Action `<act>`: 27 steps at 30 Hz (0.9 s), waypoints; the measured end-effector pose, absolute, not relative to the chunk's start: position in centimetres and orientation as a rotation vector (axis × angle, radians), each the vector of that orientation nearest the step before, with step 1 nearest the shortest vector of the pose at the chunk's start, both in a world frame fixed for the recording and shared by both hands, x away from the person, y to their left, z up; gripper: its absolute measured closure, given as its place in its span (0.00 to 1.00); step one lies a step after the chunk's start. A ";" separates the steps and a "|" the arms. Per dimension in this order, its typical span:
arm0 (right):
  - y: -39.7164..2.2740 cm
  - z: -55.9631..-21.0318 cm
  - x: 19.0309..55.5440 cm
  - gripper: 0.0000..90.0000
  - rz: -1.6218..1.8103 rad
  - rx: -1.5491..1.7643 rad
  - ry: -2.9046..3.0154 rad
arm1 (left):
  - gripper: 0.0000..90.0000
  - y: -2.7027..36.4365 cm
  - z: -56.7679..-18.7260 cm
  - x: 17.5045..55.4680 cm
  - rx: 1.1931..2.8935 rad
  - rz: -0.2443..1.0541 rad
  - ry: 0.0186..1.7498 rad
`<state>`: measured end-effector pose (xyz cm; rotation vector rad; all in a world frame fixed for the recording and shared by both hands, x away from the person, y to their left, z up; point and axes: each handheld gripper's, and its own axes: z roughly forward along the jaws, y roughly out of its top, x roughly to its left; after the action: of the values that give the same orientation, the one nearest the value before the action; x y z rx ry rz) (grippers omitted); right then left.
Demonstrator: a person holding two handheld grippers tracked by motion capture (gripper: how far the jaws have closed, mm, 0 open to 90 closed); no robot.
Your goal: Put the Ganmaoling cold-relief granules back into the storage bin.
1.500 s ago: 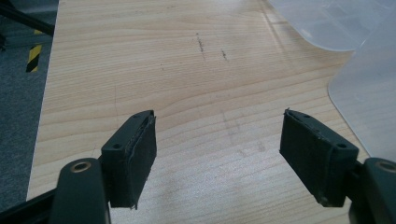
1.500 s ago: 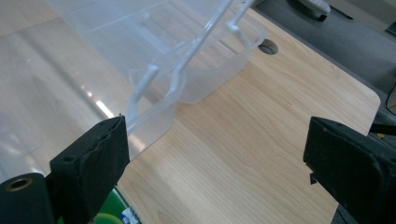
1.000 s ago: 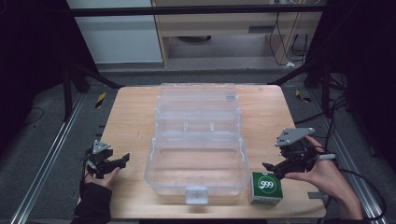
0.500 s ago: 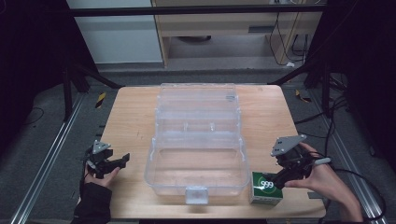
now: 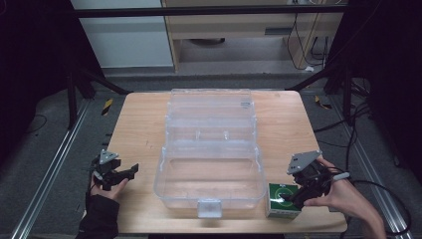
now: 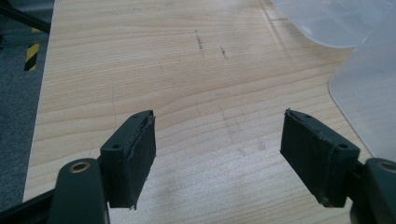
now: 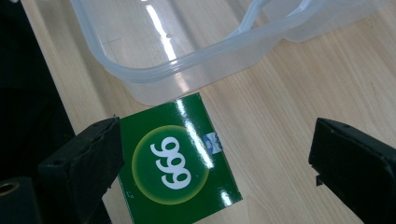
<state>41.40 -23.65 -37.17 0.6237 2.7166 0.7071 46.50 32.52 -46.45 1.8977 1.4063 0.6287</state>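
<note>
A green box (image 5: 281, 198) printed with white digits lies on the wooden table (image 5: 142, 129), just right of the front corner of a clear plastic case (image 5: 164, 172). My right gripper (image 5: 294, 195) hovers over the green box (image 7: 177, 161). Its jaws have just been opening wider and stand open (image 7: 217, 140): the box sits beside one pad, and neither pad presses on it. My left gripper (image 5: 128, 175) rests at the table's left front, open (image 6: 219, 123), over bare wood with nothing between its pads.
The clear case is open and holds nothing, with its lid (image 5: 211, 107) laid back toward the far edge and a latch (image 5: 209, 208) at the front. Its wall (image 7: 187, 74) is close ahead of the right gripper. A cable (image 5: 383, 189) trails off to the right.
My right gripper has come down and toward the near edge, onto the green box's right side. The left gripper, the case and the box have kept still.
</note>
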 end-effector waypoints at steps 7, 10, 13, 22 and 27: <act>-23.5 -38.2 41.2 0.04 0.669 0.600 2.766 | 0.29 32.5 -46.5 46.5 1.901 0.629 1.405; -23.4 -38.4 41.0 0.04 0.659 0.585 2.783 | 0.29 32.5 -46.5 46.5 1.903 0.629 1.403; -23.3 -38.7 40.9 0.04 0.648 0.574 2.803 | 0.29 32.5 -46.5 46.5 1.905 0.631 1.402; -22.9 -39.6 40.8 0.03 0.610 0.534 2.838 | 0.29 32.5 -46.5 46.5 1.905 0.629 1.400; -22.7 -40.2 40.9 0.03 0.594 0.536 2.854 | 0.29 32.4 -46.5 46.5 1.905 0.629 1.399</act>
<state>40.95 -22.73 -40.17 0.5355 2.8540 0.5938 46.53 32.44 -46.47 1.9048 1.3989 0.6289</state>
